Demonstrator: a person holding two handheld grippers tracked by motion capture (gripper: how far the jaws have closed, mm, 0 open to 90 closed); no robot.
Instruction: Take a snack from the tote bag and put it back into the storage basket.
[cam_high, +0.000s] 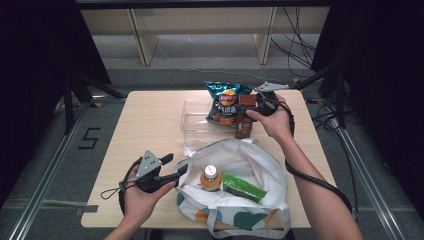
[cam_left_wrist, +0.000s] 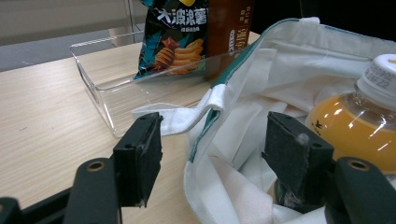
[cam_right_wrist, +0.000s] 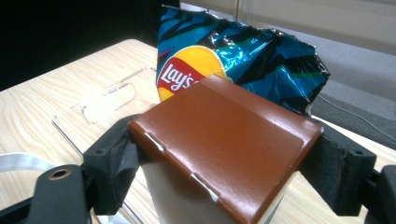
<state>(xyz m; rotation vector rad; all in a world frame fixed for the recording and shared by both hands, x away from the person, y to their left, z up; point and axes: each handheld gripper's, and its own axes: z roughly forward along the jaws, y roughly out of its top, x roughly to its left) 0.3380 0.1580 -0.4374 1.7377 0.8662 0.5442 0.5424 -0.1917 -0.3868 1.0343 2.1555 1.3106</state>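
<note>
A white tote bag (cam_high: 252, 155) with teal trim lies open at the table's front. Inside it are an orange juice bottle (cam_high: 210, 179) and a green packet (cam_high: 243, 186). My left gripper (cam_high: 176, 166) stands open at the bag's left rim. In the left gripper view the cloth rim (cam_left_wrist: 210, 126) hangs between the jaws of the left gripper (cam_left_wrist: 217, 135) without being pinched, and the bottle (cam_left_wrist: 355, 126) is close on the right. My right gripper (cam_high: 248, 102) is shut on a brown carton (cam_right_wrist: 224, 135), held upright at the clear tray (cam_high: 195, 120) beside a blue Lay's chips bag (cam_high: 226, 102).
The chips bag (cam_right_wrist: 261, 56) stands in the tray's right end, just behind the carton (cam_high: 244, 125). Bare wooden tabletop (cam_high: 145, 125) stretches left of the tray. Wooden shelving legs, black stands and cables lie beyond the far edge.
</note>
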